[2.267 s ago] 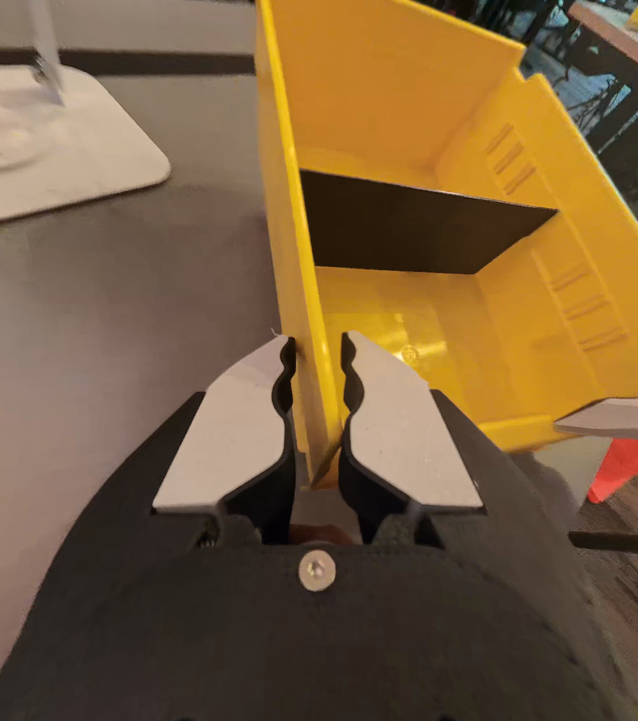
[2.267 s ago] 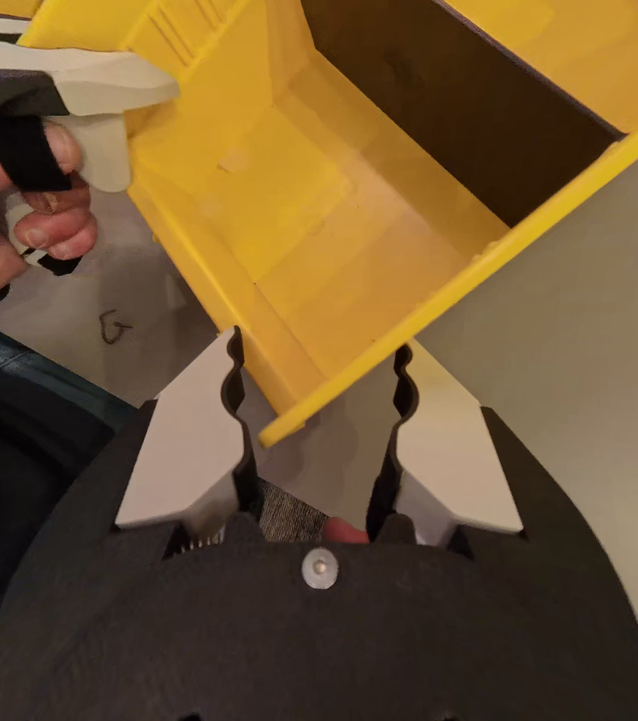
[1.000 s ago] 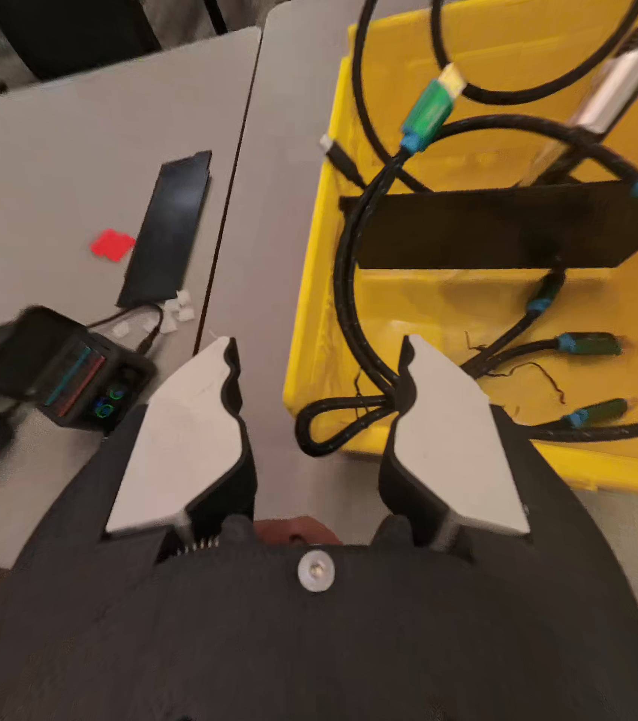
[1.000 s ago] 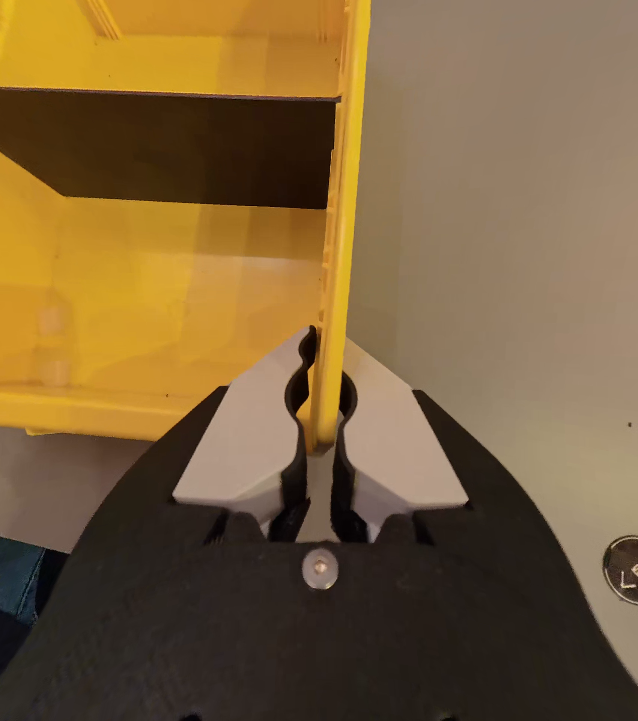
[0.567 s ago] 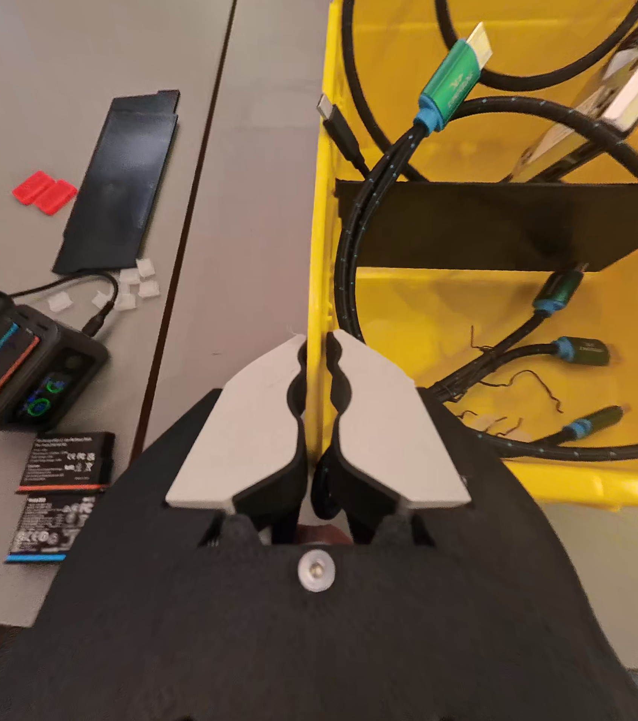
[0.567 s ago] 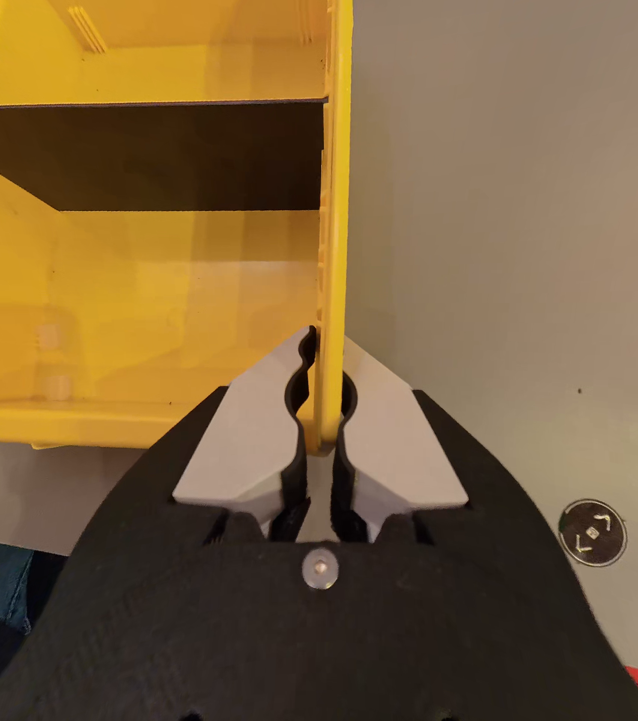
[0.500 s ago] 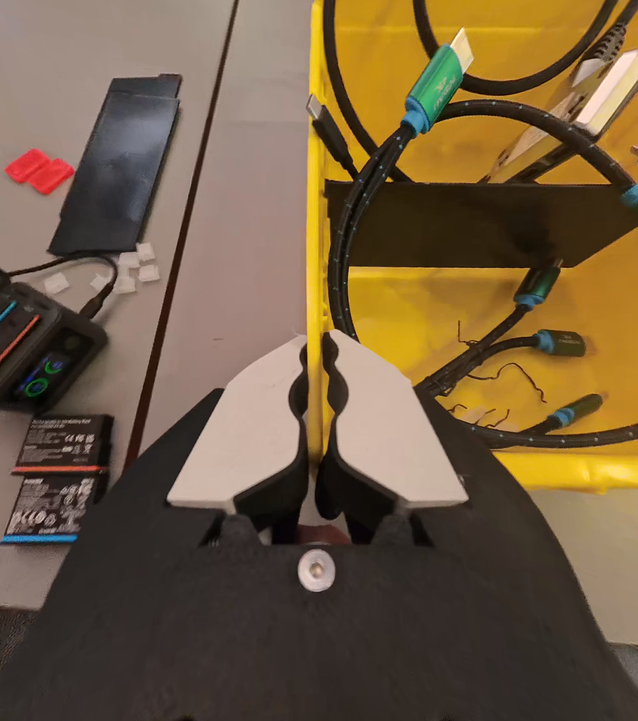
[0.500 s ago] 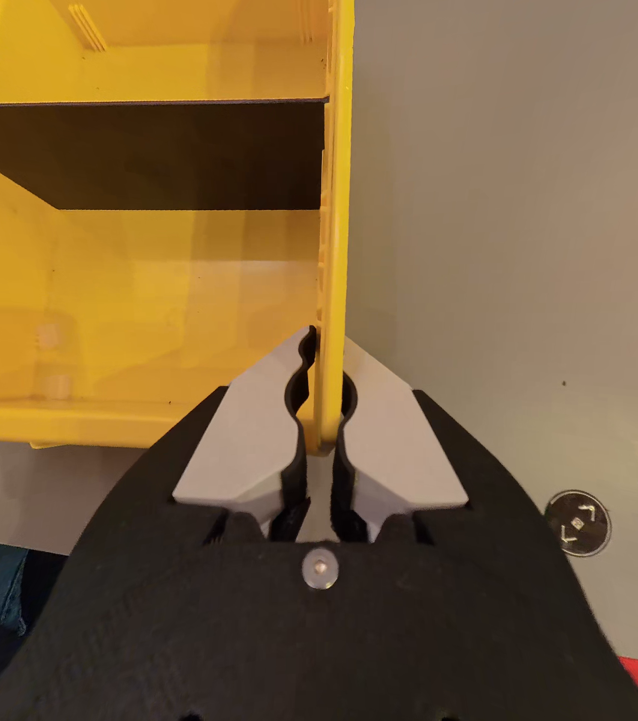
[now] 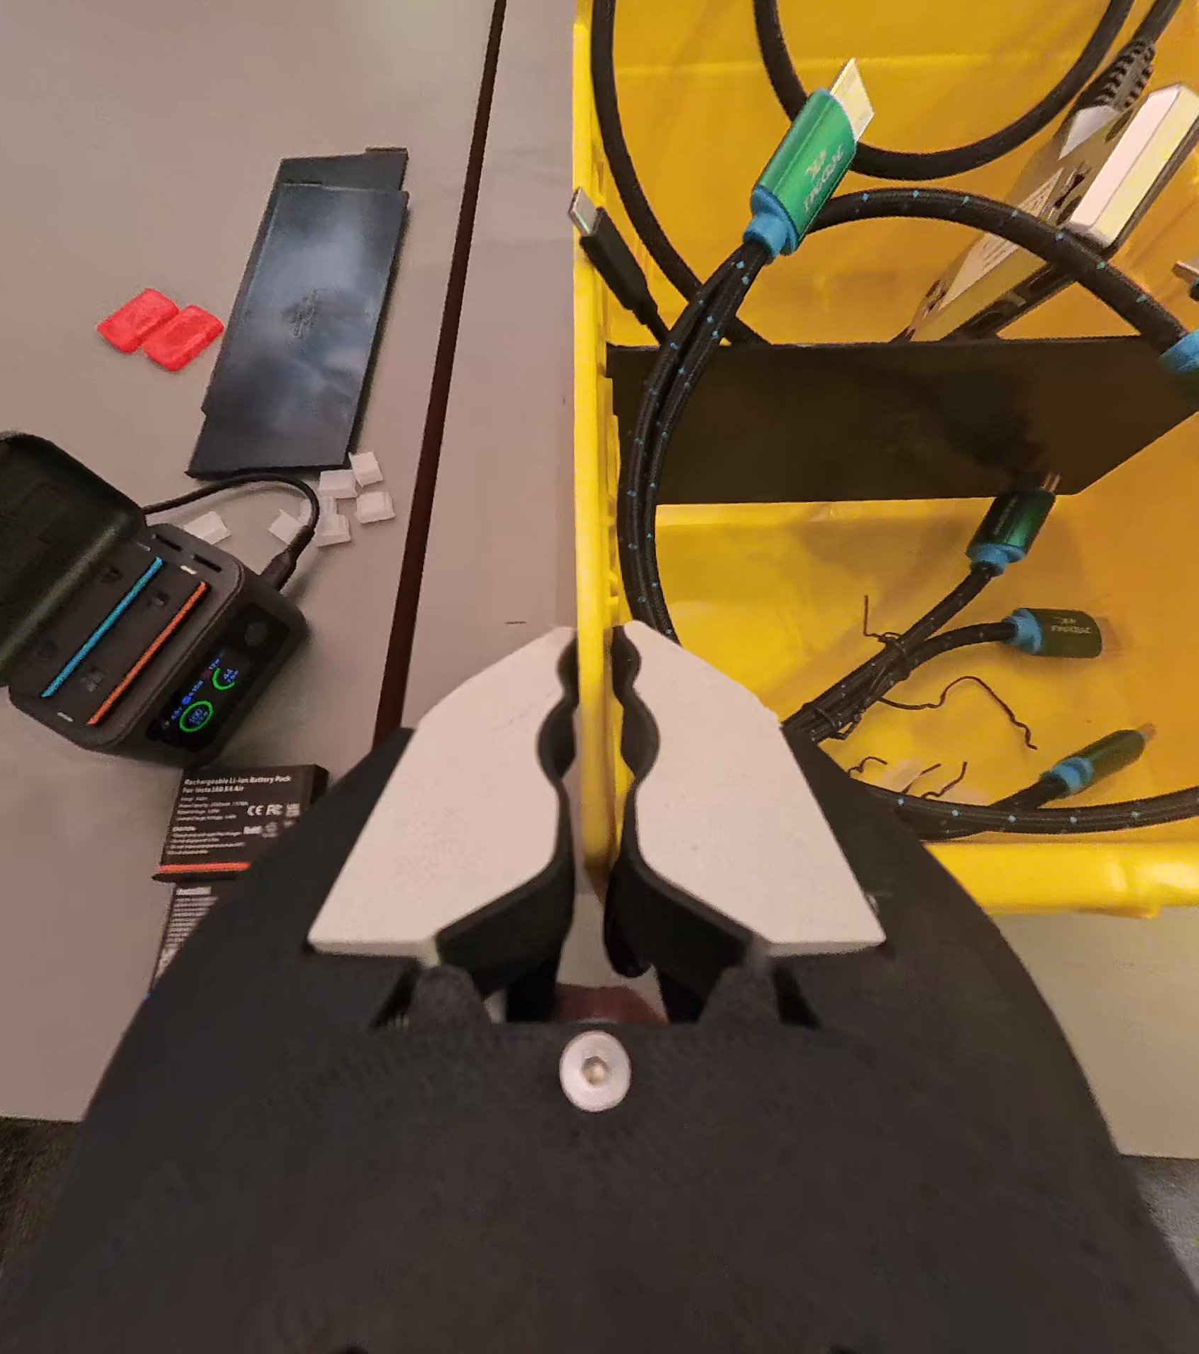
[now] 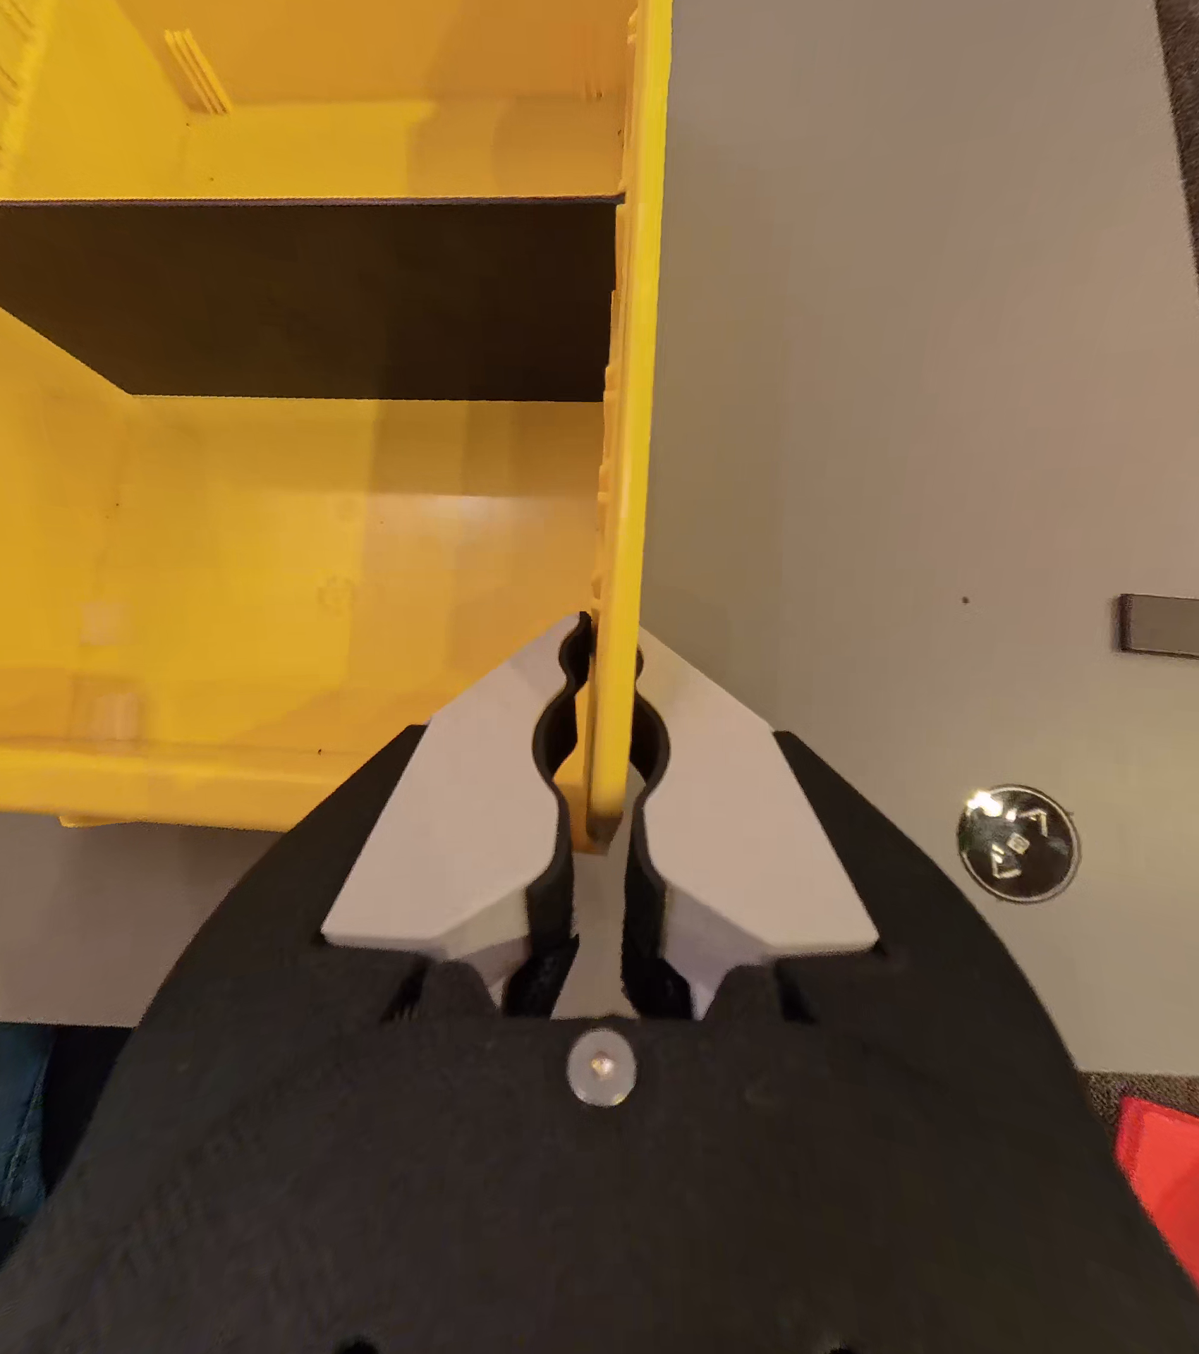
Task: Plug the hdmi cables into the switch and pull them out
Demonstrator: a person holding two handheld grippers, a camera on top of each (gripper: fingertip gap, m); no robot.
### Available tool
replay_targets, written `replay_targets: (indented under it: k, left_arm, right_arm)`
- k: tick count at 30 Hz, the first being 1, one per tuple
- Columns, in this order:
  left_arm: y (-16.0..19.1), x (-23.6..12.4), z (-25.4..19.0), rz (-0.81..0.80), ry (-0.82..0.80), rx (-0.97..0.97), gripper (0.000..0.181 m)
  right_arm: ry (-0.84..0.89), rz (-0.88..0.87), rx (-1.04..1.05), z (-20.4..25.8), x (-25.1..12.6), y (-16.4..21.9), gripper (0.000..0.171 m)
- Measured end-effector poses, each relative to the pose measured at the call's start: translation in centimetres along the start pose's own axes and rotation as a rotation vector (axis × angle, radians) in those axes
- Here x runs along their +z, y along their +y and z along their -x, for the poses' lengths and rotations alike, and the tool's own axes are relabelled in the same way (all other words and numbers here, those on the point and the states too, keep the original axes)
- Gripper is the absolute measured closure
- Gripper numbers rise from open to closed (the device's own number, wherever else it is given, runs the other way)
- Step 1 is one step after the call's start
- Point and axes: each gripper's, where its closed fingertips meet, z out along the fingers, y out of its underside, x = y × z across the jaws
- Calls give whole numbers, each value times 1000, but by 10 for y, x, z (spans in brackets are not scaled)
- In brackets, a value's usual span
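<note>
In the left wrist view a yellow bin (image 9: 585, 366) with a black divider (image 9: 875, 417) holds several braided black HDMI cables with green plugs (image 9: 813, 157) and a silver switch box (image 9: 1095, 190) leaning in the far compartment. My left gripper (image 9: 595, 637) is shut on this bin's left wall near its front corner. In the right wrist view my right gripper (image 10: 611, 630) is shut on the right wall of a yellow bin (image 10: 644, 293) with a black divider (image 10: 325, 300). The part of that bin in view is empty.
Left of the bin lie an open battery charger case (image 9: 127, 630), flat batteries (image 9: 237, 813), a black flat strip (image 9: 311, 322), red chips (image 9: 160, 333) and small white bits (image 9: 347, 498). On the right are a round metal disc (image 10: 1018, 842), a grey bar (image 10: 1190, 623) and the table edge. Across from one pair of fingers to the other is roughly 95 cm. My right tips are roughly 12 cm from the round metal disc (image 10: 1018, 842).
My left gripper let go of an empty bin's wall, moved open to the bin with cables and shut on its left wall. My right gripper shut on the bin's right wall and has held since.
</note>
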Motion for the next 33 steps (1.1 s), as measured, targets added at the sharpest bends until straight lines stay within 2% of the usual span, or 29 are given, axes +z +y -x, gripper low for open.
replay_targets:
  k: [3, 7, 10, 12, 14, 16, 17, 19, 20, 22, 25, 26, 27, 30, 32, 33]
  left_arm:
    - [-13, -13, 11, -54, -62, -3, 130]
    - [-49, -56, 3, -171, -111, 55, 102]
    - [-77, -82, -59, -225, 59, 110, 89]
    - [-88, -90, -119, -228, 188, 198, 85]
    - [-86, -88, -187, -194, 337, 274, 75]
    - [-82, -78, -245, -158, 410, 323, 80]
    - [-82, -70, -267, -158, 402, 332, 95]
    - [-80, -55, -315, -160, 463, 370, 105]
    - [-78, -46, -336, -162, 489, 371, 108]
    - [-67, -26, -372, -109, 541, 408, 107]
    - [-49, 15, -400, 24, 510, 419, 113]
    - [-40, 25, -411, 62, 541, 444, 100]
    - [-39, 33, -420, 45, 554, 443, 100]
    - [-38, 61, -426, 17, 457, 463, 136]
    - [-34, 73, -427, 19, 422, 497, 151]
    - [-26, 79, -428, 67, 427, 499, 153]
  right_arm:
    - [69, -62, 19, -9, -20, -10, 139]
    - [186, -164, -108, -5, -66, -39, 100]
    - [140, -259, -319, 50, -94, -74, 76]
    - [-9, -262, -424, 111, -97, -86, 65]
    - [-199, -273, -493, 181, -93, -92, 46]
    - [-385, -282, -556, 251, -85, -89, 33]
    - [-447, -266, -588, 281, -77, -84, 30]
    - [-515, -205, -646, 322, -56, -72, 24]
    - [-547, -185, -660, 339, -45, -67, 23]
    - [-607, -147, -657, 369, -23, -59, 32]
    - [-579, -98, -698, 389, 17, -53, 32]
    - [-580, -94, -687, 392, 29, -54, 37]
    - [-596, -66, -670, 395, 39, -52, 43]
    - [-576, -6, -684, 392, 73, -47, 41]
    - [-583, 32, -684, 390, 92, -41, 41]
    - [-588, 47, -681, 390, 99, -38, 41]
